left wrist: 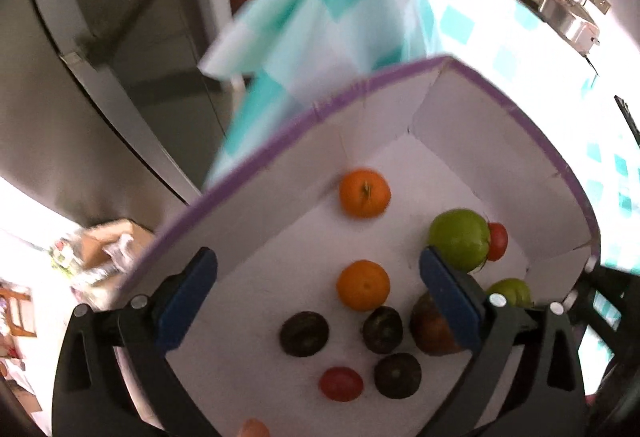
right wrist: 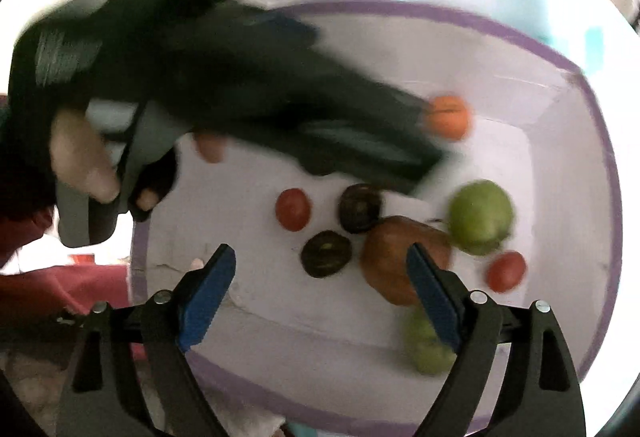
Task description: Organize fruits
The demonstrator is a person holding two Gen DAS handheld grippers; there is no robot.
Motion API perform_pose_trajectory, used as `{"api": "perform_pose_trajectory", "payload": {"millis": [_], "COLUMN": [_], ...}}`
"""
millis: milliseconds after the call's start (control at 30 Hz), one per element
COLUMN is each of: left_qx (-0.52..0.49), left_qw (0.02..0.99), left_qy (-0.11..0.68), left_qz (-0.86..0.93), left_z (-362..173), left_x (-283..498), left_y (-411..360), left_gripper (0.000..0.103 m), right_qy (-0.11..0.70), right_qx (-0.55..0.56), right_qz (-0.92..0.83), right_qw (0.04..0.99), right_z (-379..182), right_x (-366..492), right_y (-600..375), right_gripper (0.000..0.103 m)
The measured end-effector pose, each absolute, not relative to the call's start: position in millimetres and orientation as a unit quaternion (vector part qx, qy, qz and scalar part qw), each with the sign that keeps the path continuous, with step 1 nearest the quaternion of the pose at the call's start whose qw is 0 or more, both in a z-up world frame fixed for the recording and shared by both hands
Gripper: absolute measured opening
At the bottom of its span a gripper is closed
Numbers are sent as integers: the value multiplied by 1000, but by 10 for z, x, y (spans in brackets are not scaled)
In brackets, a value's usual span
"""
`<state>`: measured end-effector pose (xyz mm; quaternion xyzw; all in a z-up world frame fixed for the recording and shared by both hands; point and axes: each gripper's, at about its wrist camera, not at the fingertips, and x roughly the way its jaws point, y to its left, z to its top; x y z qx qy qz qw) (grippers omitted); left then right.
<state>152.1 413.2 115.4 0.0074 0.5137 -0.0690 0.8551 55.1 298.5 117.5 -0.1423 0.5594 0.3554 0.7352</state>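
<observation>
both grippers hang over the white cardboard box with a purple rim (left wrist: pixel 280 153), pointing steeply down into it. the left gripper (left wrist: pixel 320 297) has its blue-padded jaws spread wide with nothing between the pads; the right gripper (right wrist: pixel 320 297) is just as wide and empty

the fruit all lies loose on the box floor: two oranges, one near the far corner (left wrist: pixel 365 193) and one nearer (left wrist: pixel 363 285), a large green tomato (left wrist: pixel 460 245) with a small red tomato (left wrist: pixel 497 241) touching it, a second green tomato (left wrist: pixel 512 291), a big brownish-red tomato (right wrist: pixel 400 257), three dark, nearly black round fruits (left wrist: pixel 304 333) and another small red tomato (left wrist: pixel 341 383)

as i judge it, the step in hand is choosing the next piece to sort. to do it well, take a fruit that sits apart, such as the nearer orange, centre the pads on either side of its widest part and close gently, since ripe tomatoes would bruise. the clustered green, red and brown ones are harder to get jaws around

in the right wrist view the left gripper's dark body and the person's hand (right wrist: pixel 84 157) cross the box, so the two tools could collide if both reach in together. a teal and white checked cloth (left wrist: pixel 328 9) covers the table beyond, and the box walls limit a sideways approach
</observation>
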Motion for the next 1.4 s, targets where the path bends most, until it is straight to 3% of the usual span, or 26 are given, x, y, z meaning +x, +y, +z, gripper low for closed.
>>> {"api": "perform_pose_trajectory", "payload": {"millis": [300,633,1400], "left_qx": [-43,-28,-34], "left_qw": [885,828,802], "left_qy": [464,560,596], "left_qz": [-22,10,-6], "left_z": [1710,1315,1018], "left_x": [1018,1069,1130], "left_y": [4202,4067,4084], "left_gripper": [101,101,101], "right_qy": [566,563,594], "right_qx": [-108,-91,-78], "right_qz": [184,147,131], "right_qw": [796,808,790], "right_z": [1165,1198,891], "right_x": [1071,1080,1138], "right_y": [2274,2194,2363], "right_gripper": [87,87,87]}}
